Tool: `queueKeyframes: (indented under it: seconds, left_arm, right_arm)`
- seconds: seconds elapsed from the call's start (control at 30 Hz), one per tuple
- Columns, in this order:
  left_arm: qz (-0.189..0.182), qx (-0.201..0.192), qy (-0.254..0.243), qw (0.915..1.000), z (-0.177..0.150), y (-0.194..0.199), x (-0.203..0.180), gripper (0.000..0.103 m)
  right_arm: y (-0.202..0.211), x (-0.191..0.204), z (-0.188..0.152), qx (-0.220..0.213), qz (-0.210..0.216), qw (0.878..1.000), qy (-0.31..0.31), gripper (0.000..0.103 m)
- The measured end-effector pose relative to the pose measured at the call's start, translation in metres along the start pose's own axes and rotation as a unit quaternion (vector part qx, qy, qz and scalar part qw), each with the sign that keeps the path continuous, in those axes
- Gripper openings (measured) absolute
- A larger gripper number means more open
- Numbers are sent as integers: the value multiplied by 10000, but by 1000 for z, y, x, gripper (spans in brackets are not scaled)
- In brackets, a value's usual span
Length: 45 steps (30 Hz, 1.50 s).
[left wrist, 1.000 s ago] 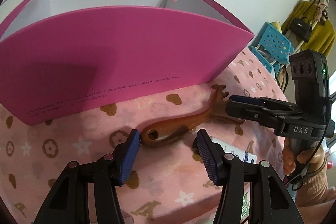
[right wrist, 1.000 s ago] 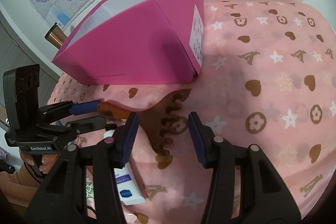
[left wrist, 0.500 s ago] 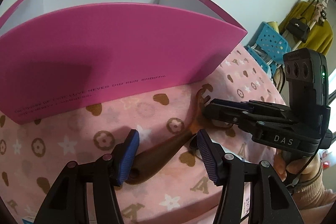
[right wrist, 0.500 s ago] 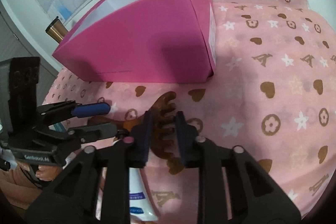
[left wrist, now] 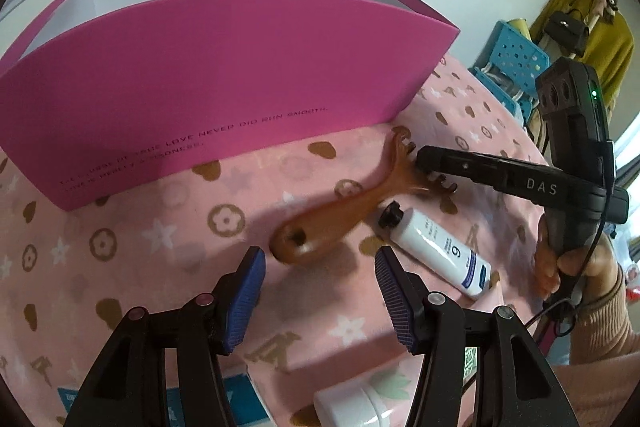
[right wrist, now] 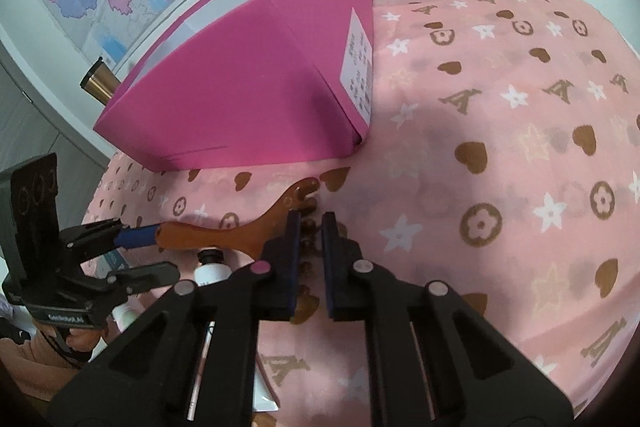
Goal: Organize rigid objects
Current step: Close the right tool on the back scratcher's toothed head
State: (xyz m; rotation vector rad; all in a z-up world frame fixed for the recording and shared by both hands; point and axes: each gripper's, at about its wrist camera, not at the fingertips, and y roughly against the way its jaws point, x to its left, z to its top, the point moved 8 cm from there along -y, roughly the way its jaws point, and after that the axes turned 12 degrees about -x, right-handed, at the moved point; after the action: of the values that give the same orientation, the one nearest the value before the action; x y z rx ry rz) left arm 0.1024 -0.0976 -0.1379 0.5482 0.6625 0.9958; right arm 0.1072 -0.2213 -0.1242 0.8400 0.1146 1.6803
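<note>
The table (right wrist: 520,147) wears a pink cloth printed with brown hearts, flowers, white stars and the letter A. On it stands a big pink box (left wrist: 224,75), its front printed in small capitals, partly legible as "LOVE NEVER DID RUN SMOOTH"; a white label on its end is too small to read. Just in front of the box lies a brown wooden comb (left wrist: 340,215), handle toward the left tool (left wrist: 320,281). That tool hangs just short of the handle's end, half open and holding nothing. The right tool (right wrist: 308,239), marked "DAS" on its side, is clamped on the comb's toothed end. Just beside the comb, farther from the box, lies a white tube (left wrist: 436,247) with a black cap, showing what looks like a "9".
</note>
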Motion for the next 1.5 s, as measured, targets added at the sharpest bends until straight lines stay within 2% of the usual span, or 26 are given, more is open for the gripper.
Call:
queueKeyframes:
  seconds: [0.17,0.37,0.53,1.0,1.33,1.5]
  left_arm:
    - [-76,-47,154,9998,6,-5,3,57]
    - [-105,-180,657,9976,18,-9,20,57]
    - [-157,-194,834,9962,20,-11,24,57]
    - [-111,-353,772,9963,27,-1,18,55]
    - [-381,-685,487,9957,44,25,-6,53]
    - [-256,-511,455,9973,33,18,1,53]
  right_arm:
    - [0,1,-2,-16,33,10000,-40,12]
    - [0,2,-3,-18,59,10000,-36,12]
    - [0,1,-3,-26,109,9999,-99,12]
    - [4,7,-2,-46,111,9999,14,13]
    - [24,37,11,-263,321,9985,363,11]
    - [16,37,9,-165,316,9987,369,11]
